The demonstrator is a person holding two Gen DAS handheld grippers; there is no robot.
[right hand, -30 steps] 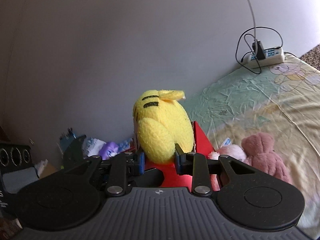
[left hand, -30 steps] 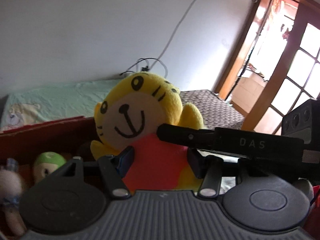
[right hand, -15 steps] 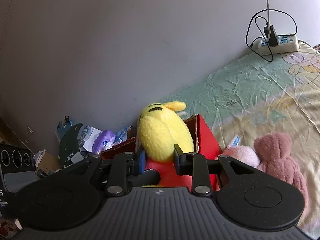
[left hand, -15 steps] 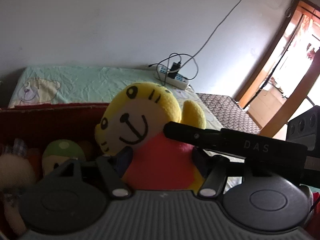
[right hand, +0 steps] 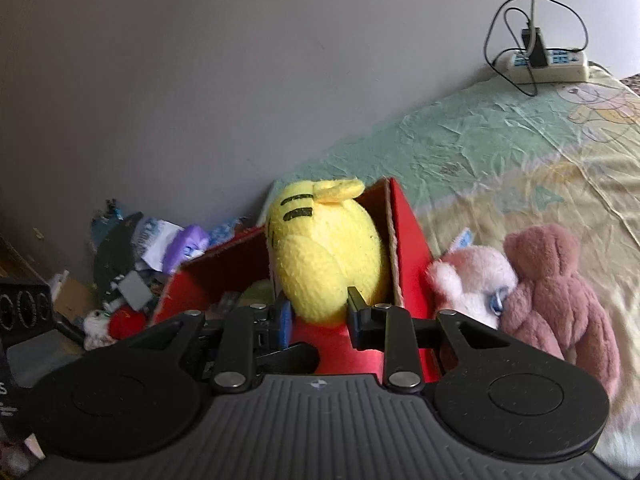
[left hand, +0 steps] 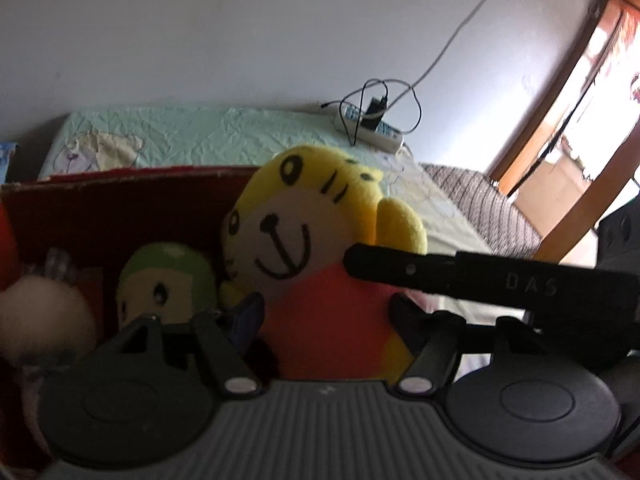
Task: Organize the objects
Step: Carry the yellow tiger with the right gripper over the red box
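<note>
We had lowered the yellow tiger toy point(left hand: 320, 240) into the red box point(right hand: 408, 232), beside a green-capped doll point(left hand: 168, 276) at nine o'clock. Our left gripper point(left hand: 326, 312) was opening its jaws around the toy; our right gripper point(right hand: 318, 312) still clenched it.

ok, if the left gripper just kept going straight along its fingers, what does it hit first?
The yellow tiger plush. It already sits between the fingers of the left gripper, whose jaws are opening, so its red belly comes first. Behind it is likely the red box wall, though depth is unclear.
</note>
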